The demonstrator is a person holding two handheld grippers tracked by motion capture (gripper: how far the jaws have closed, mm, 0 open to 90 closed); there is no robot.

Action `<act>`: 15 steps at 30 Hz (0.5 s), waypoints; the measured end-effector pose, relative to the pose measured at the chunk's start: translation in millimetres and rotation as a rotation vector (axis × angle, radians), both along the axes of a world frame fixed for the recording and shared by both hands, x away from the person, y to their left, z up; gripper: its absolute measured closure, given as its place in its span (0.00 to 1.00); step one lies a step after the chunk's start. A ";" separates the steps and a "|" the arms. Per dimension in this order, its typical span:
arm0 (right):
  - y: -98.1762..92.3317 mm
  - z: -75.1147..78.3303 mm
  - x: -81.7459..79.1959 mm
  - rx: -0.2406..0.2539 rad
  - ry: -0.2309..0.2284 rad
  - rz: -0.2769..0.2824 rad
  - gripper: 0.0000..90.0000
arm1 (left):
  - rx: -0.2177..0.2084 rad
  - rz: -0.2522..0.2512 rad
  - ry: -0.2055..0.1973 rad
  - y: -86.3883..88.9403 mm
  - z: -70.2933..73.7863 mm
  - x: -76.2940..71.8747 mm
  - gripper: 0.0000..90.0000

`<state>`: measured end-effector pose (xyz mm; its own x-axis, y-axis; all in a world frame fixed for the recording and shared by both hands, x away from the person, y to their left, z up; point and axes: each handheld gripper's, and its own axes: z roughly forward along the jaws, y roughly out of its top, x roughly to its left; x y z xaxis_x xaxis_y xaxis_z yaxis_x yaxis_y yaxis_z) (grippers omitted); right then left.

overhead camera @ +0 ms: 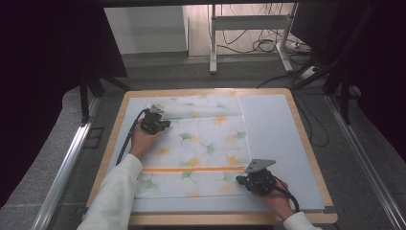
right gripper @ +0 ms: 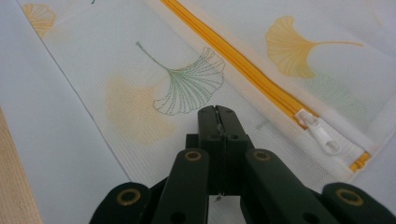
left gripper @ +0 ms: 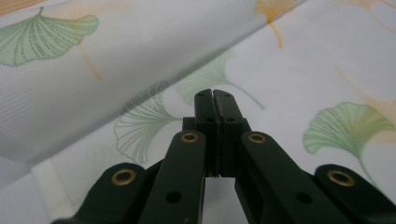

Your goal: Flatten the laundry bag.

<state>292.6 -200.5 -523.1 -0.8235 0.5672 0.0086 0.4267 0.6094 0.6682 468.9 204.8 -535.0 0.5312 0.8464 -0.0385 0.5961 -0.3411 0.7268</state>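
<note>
1. While both hands rest on the table (overhead camera: 306, 143), the white mesh bag (overhead camera: 201, 143) with green and orange ginkgo leaves lies flat mid-frame in the high view, on a pale mat (overhead camera: 273, 139).
2. Left gripper (overhead camera: 153, 122) sits at the bag's upper left, just below its folded-over top strip; in the left gripper view the jaws are pressed together, nothing visible between them, tips over the cloth (left gripper: 299, 70).
3. Right gripper (overhead camera: 258, 181) sits at the bag's lower right corner; jaws together too, nothing clearly pinched.
4. Orange zipper (right gripper: 243, 65) runs diagonally in the right gripper view, its white pull (right gripper: 322, 133) at right of the jaws, near the bag's edge.
5. Cables trail from both grippers.
</note>
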 end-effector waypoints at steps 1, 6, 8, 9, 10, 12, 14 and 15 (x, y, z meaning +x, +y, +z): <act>0.1 0.1 0.0 -0.001 0.000 0.000 0.99 | 0.001 0.010 -0.003 -0.6 -0.9 3.5 1.00; -0.6 -0.3 0.6 0.005 0.004 0.000 0.99 | 0.015 0.063 0.006 -2.1 -4.9 28.9 1.00; -0.9 -0.4 0.4 0.008 0.007 -0.003 0.99 | 0.001 0.107 0.014 -1.7 -7.5 35.5 1.00; -1.3 -0.7 0.7 0.014 0.007 -0.005 0.99 | -0.004 0.118 0.012 -2.4 -7.7 37.2 1.00; -1.6 -0.7 0.9 0.016 0.009 -0.003 0.99 | 0.002 0.126 0.009 -3.8 -7.4 38.2 1.00; -1.5 -0.8 0.6 0.016 0.008 -0.005 0.99 | 0.003 0.125 0.010 -4.9 -5.9 39.1 1.00; -1.3 -0.7 0.5 0.013 0.006 -0.003 0.99 | -0.006 0.125 -0.004 -5.2 -2.4 37.5 1.00; -1.1 -0.6 0.3 0.011 0.005 -0.003 0.99 | -0.013 0.118 -0.006 -5.1 0.5 35.9 1.00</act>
<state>293.0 -201.6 -523.6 -0.8216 0.5697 0.0188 0.4320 0.6008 0.6726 504.8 199.7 -534.5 0.4285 0.9023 -0.0469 0.6275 -0.2598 0.7340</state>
